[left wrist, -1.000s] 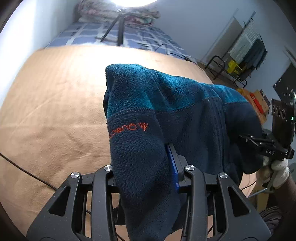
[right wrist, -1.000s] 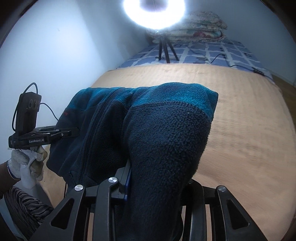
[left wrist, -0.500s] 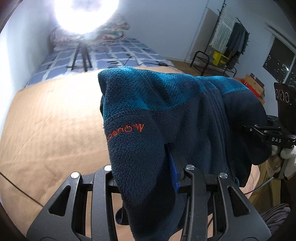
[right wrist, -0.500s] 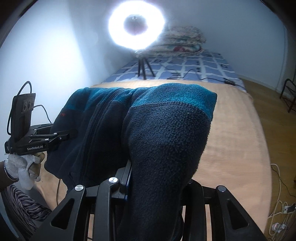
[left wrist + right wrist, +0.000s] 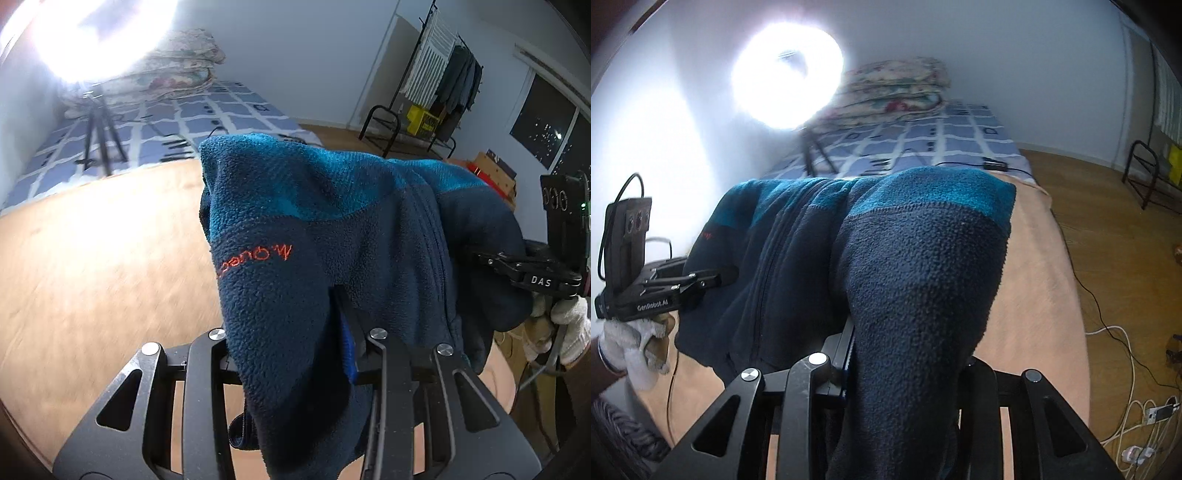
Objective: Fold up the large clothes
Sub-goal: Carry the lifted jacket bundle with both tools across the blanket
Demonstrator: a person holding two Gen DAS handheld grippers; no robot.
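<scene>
Left gripper (image 5: 295,354): black frame, triangular cut-outs, four silver screw heads, blue pad on one of its fingers (image 5: 347,350); side marking "GenRobot.AI", black sensor box with looped cable. Right gripper (image 5: 905,365): matching black frame, silver screws; white "DAS" marking. Both hands in white knit gloves (image 5: 631,339); striped sleeve (image 5: 617,435).

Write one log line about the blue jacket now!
fleece jacket: lifted above bed | left gripper: clamped on it | right gripper: clamped on it
</scene>
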